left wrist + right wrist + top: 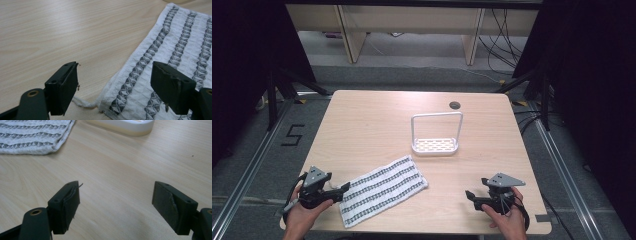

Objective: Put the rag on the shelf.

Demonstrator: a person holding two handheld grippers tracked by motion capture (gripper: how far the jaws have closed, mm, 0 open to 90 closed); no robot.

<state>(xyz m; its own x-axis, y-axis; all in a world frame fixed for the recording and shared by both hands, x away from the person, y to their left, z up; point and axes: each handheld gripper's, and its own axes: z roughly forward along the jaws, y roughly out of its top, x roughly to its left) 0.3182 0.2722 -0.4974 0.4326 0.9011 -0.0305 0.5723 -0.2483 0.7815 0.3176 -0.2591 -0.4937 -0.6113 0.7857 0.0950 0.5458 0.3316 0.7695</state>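
A white towel with dark patterned stripes lies flat near the table's front, slanting from lower left to upper right. My left gripper is open at the towel's left end, its jaws spread over the near corner without touching it. The towel's stripes run away from me in the left gripper view. My right gripper is open low over bare wood at the front right, nothing between its jaws. The towel's far end lies ahead and left of it.
A white rack with a tall hoop handle and slotted base stands mid-table; its base appears at the top of the right gripper view. A round cable hole sits near the far edge. Floor rails and cables surround the table.
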